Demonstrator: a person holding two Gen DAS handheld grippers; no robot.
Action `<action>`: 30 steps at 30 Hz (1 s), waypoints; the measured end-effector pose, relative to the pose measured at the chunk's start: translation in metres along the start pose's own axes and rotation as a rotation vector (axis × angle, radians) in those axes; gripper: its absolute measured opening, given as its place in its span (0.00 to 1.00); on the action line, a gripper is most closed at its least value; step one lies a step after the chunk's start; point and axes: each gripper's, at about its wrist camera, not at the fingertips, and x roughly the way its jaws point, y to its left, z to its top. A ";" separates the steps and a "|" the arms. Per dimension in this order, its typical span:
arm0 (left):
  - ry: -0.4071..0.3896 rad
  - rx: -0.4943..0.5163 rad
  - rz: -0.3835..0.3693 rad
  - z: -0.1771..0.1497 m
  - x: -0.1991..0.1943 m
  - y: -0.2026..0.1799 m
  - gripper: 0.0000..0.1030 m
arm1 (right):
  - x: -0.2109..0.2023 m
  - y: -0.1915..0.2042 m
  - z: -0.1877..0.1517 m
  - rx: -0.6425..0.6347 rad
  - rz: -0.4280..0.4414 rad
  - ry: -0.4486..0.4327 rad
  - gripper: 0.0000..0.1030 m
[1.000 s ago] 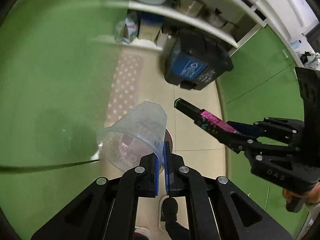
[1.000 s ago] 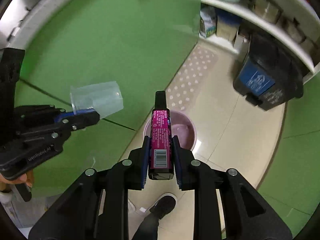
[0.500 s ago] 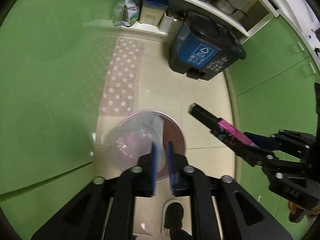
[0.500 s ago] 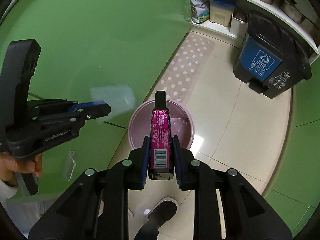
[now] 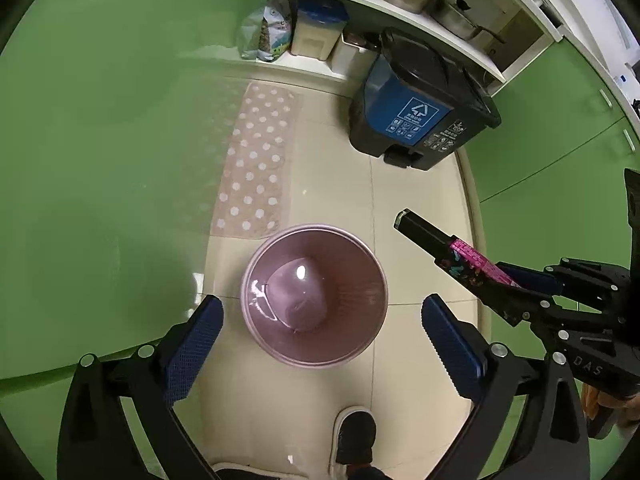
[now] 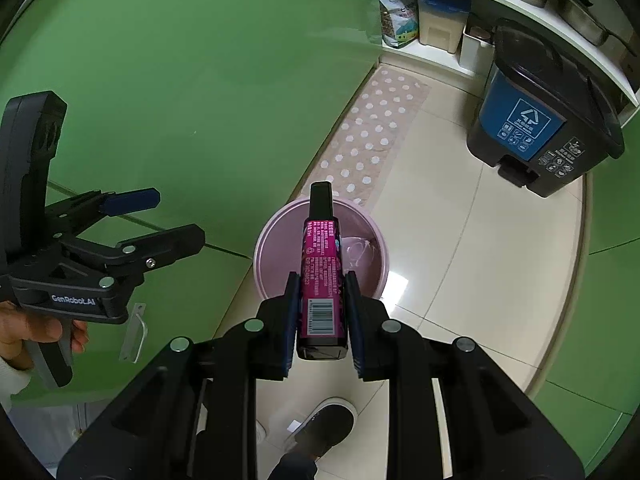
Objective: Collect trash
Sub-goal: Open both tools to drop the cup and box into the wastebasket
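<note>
A pink waste bin (image 5: 245, 292) (image 6: 260, 248) stands on the tiled floor below both grippers. A clear plastic cup (image 5: 296, 296) (image 6: 358, 248) lies inside it, free of any grip. My left gripper (image 5: 320, 308) (image 6: 176, 216) hangs over the bin, its jaws opening wide with nothing between the blue pads. My right gripper (image 6: 322, 284) (image 5: 516, 280) is shut on a black bottle with a magenta label (image 6: 320, 256) (image 5: 452, 250). The bottle's cap end points forward over the bin's near rim.
A blue and black pedal bin (image 5: 416, 116) (image 6: 528, 128) stands farther back by the shelves. A dotted mat (image 5: 256, 168) lies along the green cabinet (image 5: 100, 140) on the left. More green cabinet fronts close the right side. A person's shoe (image 5: 356, 436) is on the floor beneath.
The left jaws opened and the clear cup dropped out of them into the pink bin. Both grippers came down closer to the bin. The right gripper kept its hold on the bottle.
</note>
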 end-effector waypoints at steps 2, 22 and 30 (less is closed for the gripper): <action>0.001 0.003 -0.002 -0.001 -0.004 0.001 0.93 | 0.001 0.003 0.001 -0.005 0.004 0.002 0.21; -0.009 0.001 0.014 -0.009 -0.018 0.013 0.93 | 0.007 -0.001 0.017 0.018 -0.041 -0.030 0.95; -0.009 0.024 0.008 -0.010 -0.038 0.001 0.93 | -0.013 -0.006 0.007 0.059 -0.064 -0.002 0.96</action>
